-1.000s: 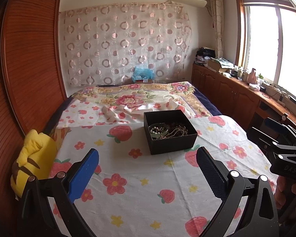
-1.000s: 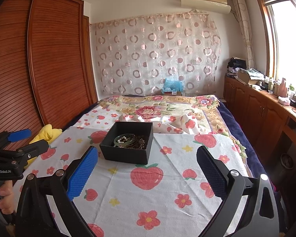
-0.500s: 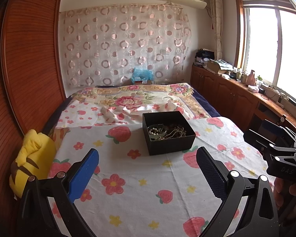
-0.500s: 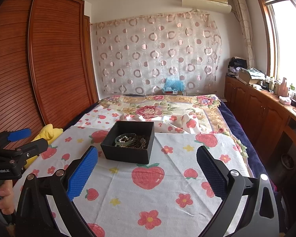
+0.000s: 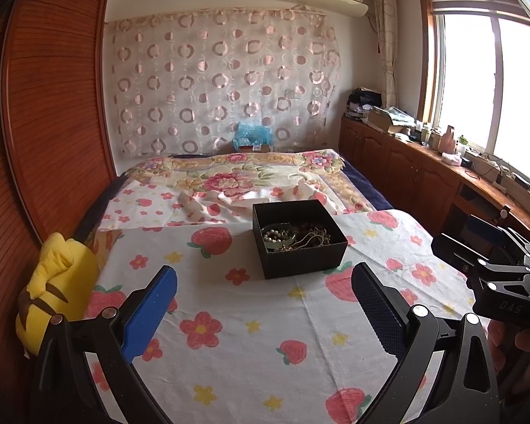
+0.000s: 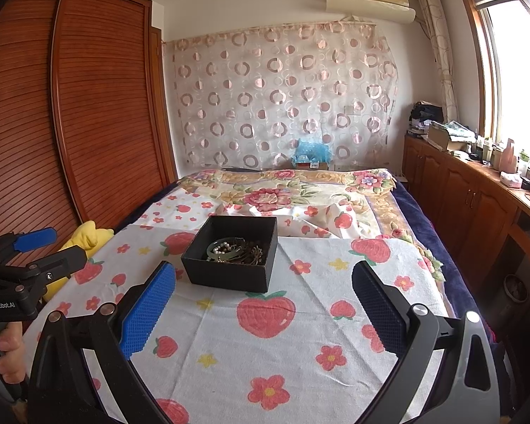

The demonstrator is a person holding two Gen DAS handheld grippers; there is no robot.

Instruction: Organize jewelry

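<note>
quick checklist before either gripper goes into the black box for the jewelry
1. Left gripper open and holding nothing: ok.
2. Right gripper open and holding nothing: ok.
3. Black box lidless and sitting flat on the strawberry cloth: ok.
4. Jewelry lies inside the box: ok.
5. Pieces separate enough to lift one alone: not ok, beads and chains lie heaped together.
6. Place to sort pieces into: cannot tell, no second container shows.

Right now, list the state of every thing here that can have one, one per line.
Black jewelry box: lidless, open top, upright on the strawberry-print cloth.
Jewelry: tangled heap inside the box.
Left gripper: open, empty.
Right gripper: open, empty.
Wardrobe doors: shut.
</note>
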